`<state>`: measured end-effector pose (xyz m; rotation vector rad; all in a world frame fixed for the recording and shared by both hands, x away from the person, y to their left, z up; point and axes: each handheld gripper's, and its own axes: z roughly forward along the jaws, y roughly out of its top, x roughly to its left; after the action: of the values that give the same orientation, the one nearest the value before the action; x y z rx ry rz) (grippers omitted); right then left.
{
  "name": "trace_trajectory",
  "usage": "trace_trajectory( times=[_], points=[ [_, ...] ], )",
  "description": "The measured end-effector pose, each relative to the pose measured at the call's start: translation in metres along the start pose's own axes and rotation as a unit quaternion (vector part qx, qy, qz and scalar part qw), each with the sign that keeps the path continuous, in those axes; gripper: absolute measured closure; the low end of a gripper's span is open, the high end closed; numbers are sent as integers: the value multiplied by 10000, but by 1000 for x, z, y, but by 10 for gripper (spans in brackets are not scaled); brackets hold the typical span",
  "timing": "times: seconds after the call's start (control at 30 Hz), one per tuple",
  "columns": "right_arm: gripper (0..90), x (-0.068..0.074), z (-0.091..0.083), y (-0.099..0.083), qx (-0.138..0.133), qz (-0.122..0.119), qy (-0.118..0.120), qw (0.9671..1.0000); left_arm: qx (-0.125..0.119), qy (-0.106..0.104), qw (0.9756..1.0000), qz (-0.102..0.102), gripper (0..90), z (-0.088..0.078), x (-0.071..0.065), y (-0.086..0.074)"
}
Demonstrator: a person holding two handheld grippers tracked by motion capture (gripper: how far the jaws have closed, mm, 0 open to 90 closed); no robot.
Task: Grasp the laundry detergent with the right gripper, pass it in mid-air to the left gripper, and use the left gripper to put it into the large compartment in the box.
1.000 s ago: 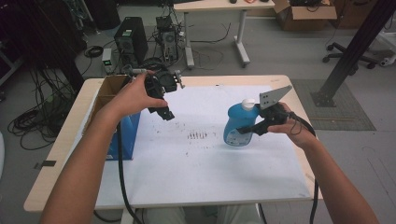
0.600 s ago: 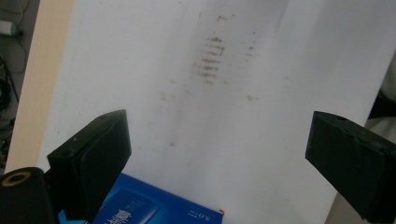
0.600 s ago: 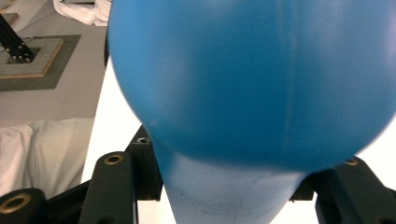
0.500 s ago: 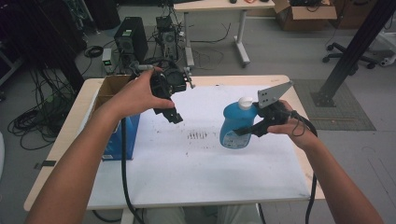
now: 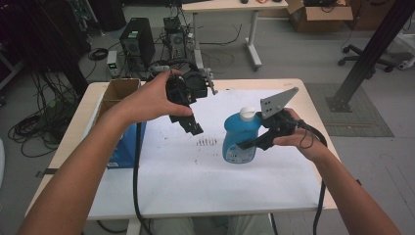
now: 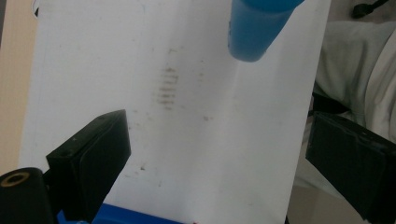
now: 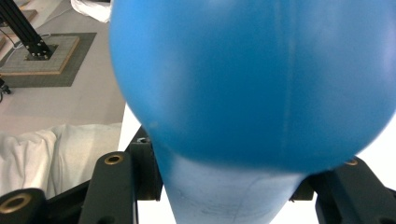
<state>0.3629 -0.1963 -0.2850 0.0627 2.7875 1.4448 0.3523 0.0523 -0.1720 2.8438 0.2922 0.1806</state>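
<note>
High view: right claw [image 5: 252, 142] clamped on the blue bottle [image 5: 240, 137], gripping it low on the body from the right side; bottle upright, long axis vertical, white cap [image 5: 248, 113] on top, apparently lifted just clear of the white sheet [image 5: 195, 181] covering the desk [image 5: 313, 105]; left claw [image 5: 188, 122] raised over the sheet, up and to the left of the bottle, pointing down and toward it, nothing between its jaws; cap lying to the right of and near the left claw's tips, so the free left hand [image 5: 154, 95] looks the likelier one to come in at the top; blue box [image 5: 120, 147] and cardboard box [image 5: 120, 90] at the desk's left edge, well apart from the bottle; faint dark smudges [image 5: 206, 143] on the sheet between the two claws.

Left gripper view: jaws spread wide and empty; bottle's base [image 6: 254, 28] hanging at the top of the frame, ahead of the jaws and well apart from them; smudges [image 6: 167, 87] on the sheet below.

Right gripper view: bottle [image 7: 261, 79] very close to the lens, its lower body pinched between the two black jaws, pads pressed against either flank; person's pale clothing [image 7: 56, 149] at lower left.
</note>
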Motion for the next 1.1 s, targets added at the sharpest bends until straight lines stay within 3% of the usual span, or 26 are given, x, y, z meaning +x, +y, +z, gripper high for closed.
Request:
trace_trajectory(
  times=[0.4, 1.1],
  points=[
    [440, 4, 20, 11, 104, -35, 112, 9999, -39, -229, 9993, 288, 67, -2, -14, 13],
    [441, 7, 36, 30, 224, -190, 202, 9994, -6, -359, 9981, 499, 64, 11, -20, 31]
  ],
)
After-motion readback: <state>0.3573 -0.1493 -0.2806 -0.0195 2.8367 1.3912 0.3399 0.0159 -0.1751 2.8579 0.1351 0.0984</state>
